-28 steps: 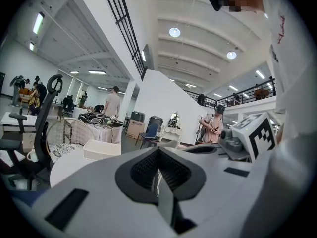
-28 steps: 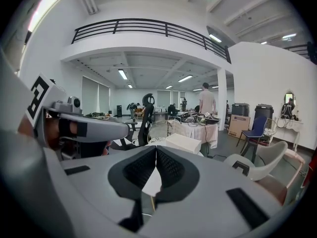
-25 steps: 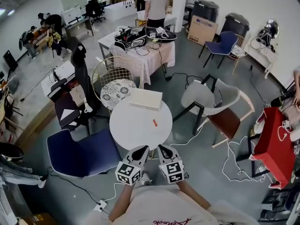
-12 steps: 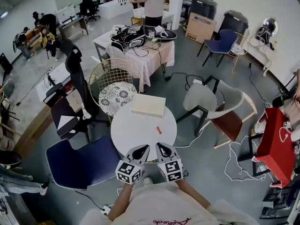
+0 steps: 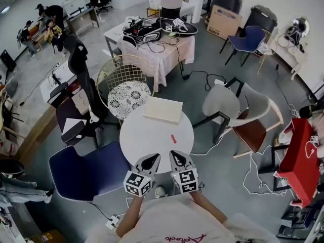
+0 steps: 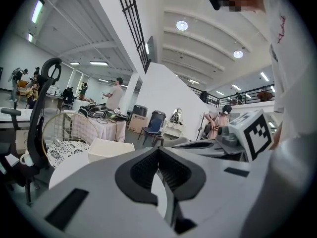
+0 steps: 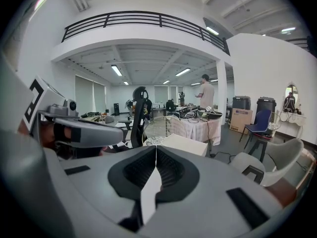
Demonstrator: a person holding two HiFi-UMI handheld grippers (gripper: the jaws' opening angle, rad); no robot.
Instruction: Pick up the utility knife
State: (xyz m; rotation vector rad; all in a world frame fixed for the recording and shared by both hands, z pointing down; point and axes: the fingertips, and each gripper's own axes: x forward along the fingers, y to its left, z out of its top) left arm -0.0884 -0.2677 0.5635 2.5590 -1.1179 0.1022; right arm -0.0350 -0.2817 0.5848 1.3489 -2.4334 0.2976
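1. Status: my read is approach stage only. Nothing is grasped and the lift has not begun.
2. The utility knife (image 5: 173, 138) lies flat on the round white counter (image 5: 144, 135). It sits right of the counter's centre, in the half nearer the person, with nothing touching it. It shows as a small orange-red sliver, too small to tell the blade end from the handle.
3. The left tool (image 5: 151, 159) hangs over the counter's near rim. Its own view shows the pads meeting at the tips with nothing between them, so it is closed and empty.
4. The right tool (image 5: 175, 156) is just beside it, also over the counter's near rim. Its jaws are pressed together and empty.
5. Neither tool view shows the knife. Only the counter top shows through the gap below the pads.
6. The white box (image 5: 162, 110) sits at the counter's far edge, well apart from the knife. It does not block the way in from the near rim.
7. Left to do: open one tool, reach in across the counter, close on the knife body and lift. My guess is the right tool, since the knife lies on its side of the counter.
8. Risk, as a judgement: the knife is thin and flat on a smooth counter. It could skid or get pinched at the edge, so the jaws need to come down low and straddle it squarely.
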